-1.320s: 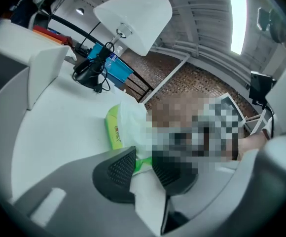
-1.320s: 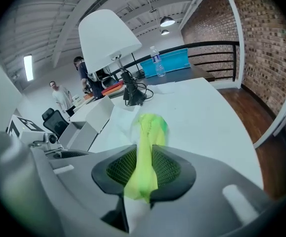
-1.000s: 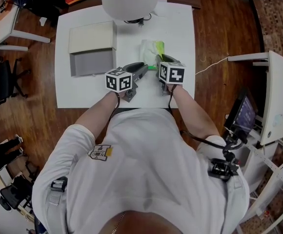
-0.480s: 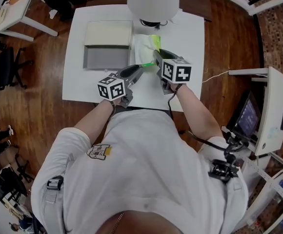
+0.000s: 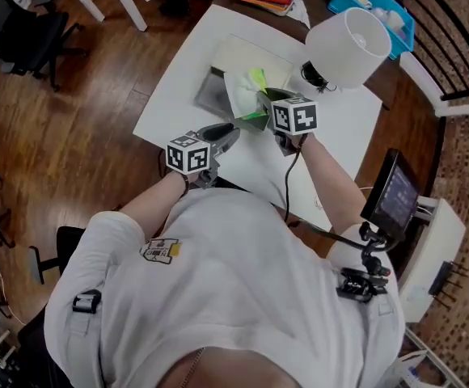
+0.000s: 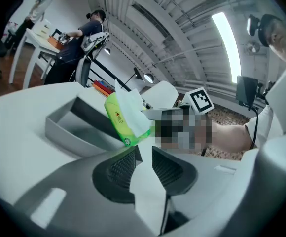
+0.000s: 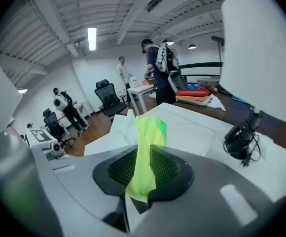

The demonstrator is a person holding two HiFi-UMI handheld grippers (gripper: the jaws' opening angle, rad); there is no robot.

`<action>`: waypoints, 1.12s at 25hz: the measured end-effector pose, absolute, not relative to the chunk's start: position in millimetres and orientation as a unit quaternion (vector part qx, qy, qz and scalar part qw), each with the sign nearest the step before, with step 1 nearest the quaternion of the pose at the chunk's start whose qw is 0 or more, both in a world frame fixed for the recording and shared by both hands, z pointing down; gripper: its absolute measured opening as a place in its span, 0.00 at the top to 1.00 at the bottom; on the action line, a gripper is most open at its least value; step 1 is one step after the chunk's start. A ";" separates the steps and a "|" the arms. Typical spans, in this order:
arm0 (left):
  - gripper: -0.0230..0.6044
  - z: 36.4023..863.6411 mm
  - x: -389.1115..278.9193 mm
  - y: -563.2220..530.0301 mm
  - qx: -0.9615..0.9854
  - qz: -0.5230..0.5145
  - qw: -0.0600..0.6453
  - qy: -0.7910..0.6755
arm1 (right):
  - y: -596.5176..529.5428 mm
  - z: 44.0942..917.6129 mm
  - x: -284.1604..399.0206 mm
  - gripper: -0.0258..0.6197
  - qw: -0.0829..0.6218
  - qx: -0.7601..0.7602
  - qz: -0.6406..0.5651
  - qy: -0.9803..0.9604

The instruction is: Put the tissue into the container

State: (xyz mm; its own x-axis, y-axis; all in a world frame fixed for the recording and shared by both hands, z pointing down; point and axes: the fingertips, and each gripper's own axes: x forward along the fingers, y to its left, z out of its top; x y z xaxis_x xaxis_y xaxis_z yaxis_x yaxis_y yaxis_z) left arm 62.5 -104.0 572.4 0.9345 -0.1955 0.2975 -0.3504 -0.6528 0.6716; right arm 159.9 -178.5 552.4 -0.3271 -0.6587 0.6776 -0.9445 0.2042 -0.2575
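The tissue (image 5: 244, 94) is held over the container (image 5: 209, 97) by a wrapper fold pinched in the right gripper (image 5: 264, 102); the left gripper (image 5: 228, 131) is released. With so thin a fold, it could be dropped outside

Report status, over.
Right gripper shut on tissue pack; left gripper open, empty. Pack aloft at container, not in yet. Lamp close by, not blocking.
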 end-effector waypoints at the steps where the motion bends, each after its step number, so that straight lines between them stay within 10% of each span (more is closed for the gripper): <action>1: 0.80 573.4 51.6 -107.4 0.902 0.094 0.390 -0.161 | -185.4 557.1 150.4 0.85 0.236 0.523 0.324 -0.753; 28: 0.80 600.1 23.8 -131.5 0.894 0.124 0.393 -0.179 | -214.3 641.5 89.7 0.85 0.513 0.163 0.250 -0.805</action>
